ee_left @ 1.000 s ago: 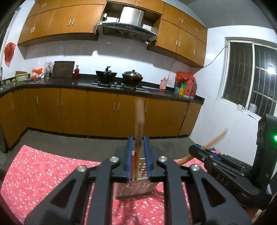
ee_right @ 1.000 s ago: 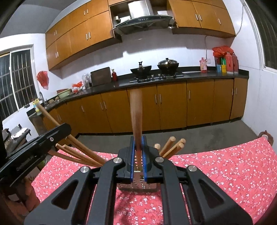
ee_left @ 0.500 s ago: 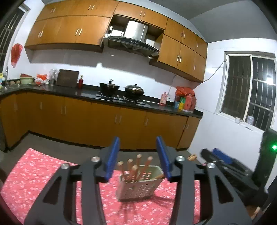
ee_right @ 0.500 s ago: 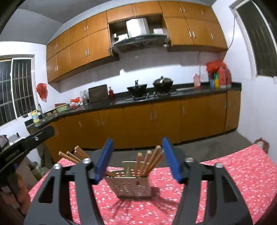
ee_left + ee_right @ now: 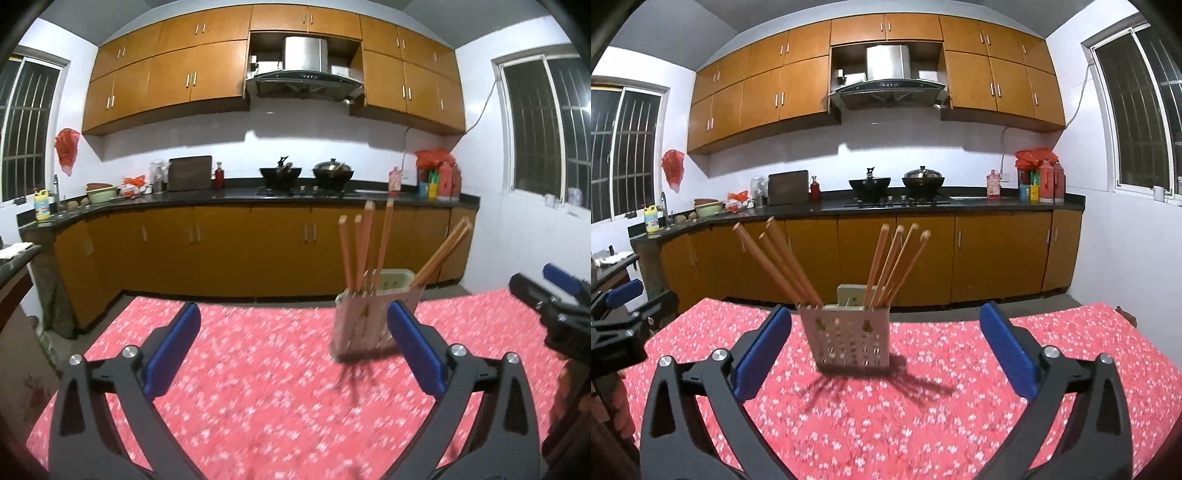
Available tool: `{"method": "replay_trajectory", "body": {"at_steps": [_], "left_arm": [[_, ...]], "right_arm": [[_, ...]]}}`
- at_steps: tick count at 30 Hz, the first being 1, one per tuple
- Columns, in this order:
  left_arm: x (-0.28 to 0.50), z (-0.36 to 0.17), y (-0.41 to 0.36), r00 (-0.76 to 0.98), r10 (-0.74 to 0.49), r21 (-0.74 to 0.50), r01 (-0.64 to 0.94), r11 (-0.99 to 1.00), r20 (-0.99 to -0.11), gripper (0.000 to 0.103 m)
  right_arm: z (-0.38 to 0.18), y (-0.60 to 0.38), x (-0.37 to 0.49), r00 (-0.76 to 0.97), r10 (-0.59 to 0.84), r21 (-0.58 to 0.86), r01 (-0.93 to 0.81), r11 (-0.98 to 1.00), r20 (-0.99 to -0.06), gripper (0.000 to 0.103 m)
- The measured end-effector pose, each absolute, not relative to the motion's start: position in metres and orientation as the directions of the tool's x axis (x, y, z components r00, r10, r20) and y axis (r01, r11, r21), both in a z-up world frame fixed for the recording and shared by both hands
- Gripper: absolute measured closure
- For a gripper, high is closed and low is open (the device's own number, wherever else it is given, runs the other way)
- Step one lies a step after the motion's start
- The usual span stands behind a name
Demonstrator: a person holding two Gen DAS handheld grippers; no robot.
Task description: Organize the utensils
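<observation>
Both grippers, left [image 5: 291,350] and right [image 5: 884,350], are opening, empty. Chopsticks [image 5: 897,262] in holder [image 5: 846,341]: light, stiff, slippery; grasp mid-shaft above holder.

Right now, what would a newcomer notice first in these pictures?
First, the perforated utensil holder standing on the red flowered tablecloth, with wooden chopsticks fanning out of it. Next, the right gripper, jaws opening with nothing held, and the left gripper likewise.

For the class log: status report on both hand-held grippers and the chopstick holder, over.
Left hand-held gripper and right hand-held gripper opening, nothing between jaws. Chopsticks standing in holder on red cloth. Nothing in the way.
</observation>
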State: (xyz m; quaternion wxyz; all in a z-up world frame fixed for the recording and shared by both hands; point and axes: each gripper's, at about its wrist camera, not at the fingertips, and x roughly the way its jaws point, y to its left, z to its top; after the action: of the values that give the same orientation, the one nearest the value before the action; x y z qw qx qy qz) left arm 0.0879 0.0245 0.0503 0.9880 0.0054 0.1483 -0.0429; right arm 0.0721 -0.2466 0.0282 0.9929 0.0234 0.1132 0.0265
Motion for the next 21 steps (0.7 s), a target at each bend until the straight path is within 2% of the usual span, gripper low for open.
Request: {"method": "replay_trajectory", "body": {"at_steps": [7, 21], "left_arm": [[0.063, 0.02, 0.027, 0.947, -0.052, 0.018, 0.061, 0.998, -0.318, 0.004], [0.044, 0.006, 0.022, 0.945, -0.053, 0.03, 0.066, 0.997, -0.323, 0.004]], "right_arm": [[0.002, -0.232, 0.052, 0.97, 0.046, 0.003, -0.047, 0.999, -0.238, 0.002], [-0.033, -0.233, 0.033, 0.957, 0.022, 0.016, -0.018, 1.0, -0.288, 0.002]]}}
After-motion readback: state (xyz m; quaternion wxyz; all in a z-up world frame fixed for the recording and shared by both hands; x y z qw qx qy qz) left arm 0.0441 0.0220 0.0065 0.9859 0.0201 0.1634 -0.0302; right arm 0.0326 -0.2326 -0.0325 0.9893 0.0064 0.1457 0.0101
